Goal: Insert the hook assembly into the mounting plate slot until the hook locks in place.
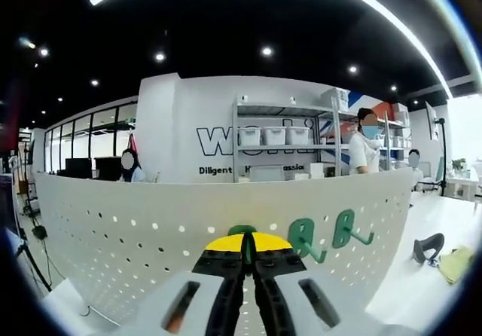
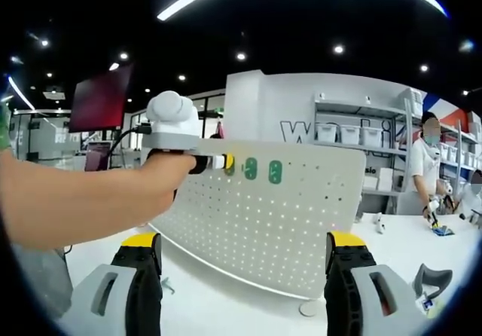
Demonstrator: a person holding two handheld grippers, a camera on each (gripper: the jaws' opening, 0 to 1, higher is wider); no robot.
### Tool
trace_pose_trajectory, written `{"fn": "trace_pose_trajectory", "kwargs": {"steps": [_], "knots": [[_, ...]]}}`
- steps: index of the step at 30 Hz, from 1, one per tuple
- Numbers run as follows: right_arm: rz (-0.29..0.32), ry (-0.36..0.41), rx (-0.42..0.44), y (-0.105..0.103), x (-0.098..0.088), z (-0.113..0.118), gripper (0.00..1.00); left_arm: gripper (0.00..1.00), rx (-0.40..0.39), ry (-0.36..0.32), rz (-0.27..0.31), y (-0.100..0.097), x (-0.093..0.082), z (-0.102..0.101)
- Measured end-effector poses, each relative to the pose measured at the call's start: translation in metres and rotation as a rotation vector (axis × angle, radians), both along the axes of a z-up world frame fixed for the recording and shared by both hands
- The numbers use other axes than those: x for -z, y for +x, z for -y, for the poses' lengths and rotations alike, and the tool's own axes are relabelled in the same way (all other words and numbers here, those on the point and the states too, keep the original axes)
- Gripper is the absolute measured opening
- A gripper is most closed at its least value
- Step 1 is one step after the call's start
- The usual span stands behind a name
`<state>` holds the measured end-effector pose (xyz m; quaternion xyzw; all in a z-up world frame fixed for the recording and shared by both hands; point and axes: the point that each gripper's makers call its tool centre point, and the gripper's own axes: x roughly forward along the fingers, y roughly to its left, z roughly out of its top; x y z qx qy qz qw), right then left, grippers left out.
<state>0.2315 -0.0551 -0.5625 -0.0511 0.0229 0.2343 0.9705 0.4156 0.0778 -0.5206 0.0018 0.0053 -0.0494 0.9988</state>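
1. Upright on the white worktop [image 2: 226, 294]: one white perforated mounting plate [image 1: 113, 223].
2. Left gripper [image 1: 248, 255]: jaws nearly together, yellow-tipped, pinching a green hook [image 1: 242, 231] right against the plate face; whether the hook is seated in a slot I cannot tell.
3. Two more green hooks, [image 1: 305, 239] and [image 1: 348, 229], hang on the plate just to the side of the held one.
4. Right gripper [image 2: 245, 264]: jaws wide apart, nothing between them, well back from the plate.
5. Right gripper view: a person's hand [image 2: 162, 178] carries the left gripper to the plate's top edge, beside the green hooks.
6. Background: shelving with white bins [image 1: 275, 135]; people standing.
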Motion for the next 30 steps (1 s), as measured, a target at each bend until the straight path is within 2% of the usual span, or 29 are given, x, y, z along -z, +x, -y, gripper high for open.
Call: {"fn": "trace_pose_trajectory", "kwargs": {"steps": [8, 16, 25, 30], "knots": [[0.0, -0.001, 0.003, -0.0011, -0.0001, 0.0005, 0.92, 0.05, 0.011, 0.012, 0.002, 0.0, 0.0009, -0.0007], [0.007, 0.0, 0.007, -0.0025, -0.0026, 0.0015, 0.92, 0.13, 0.038, 0.009, 0.003, 0.0013, 0.0016, 0.0043], [0.008, -0.002, 0.009, -0.0035, -0.0027, 0.0007, 0.92, 0.21, 0.065, -0.032, -0.006, -0.0008, 0.0037, 0.0073], [0.009, -0.004, 0.005, -0.0033, -0.0033, -0.0021, 0.92, 0.24, 0.069, -0.017, 0.004, -0.003, 0.0023, 0.006]]}}
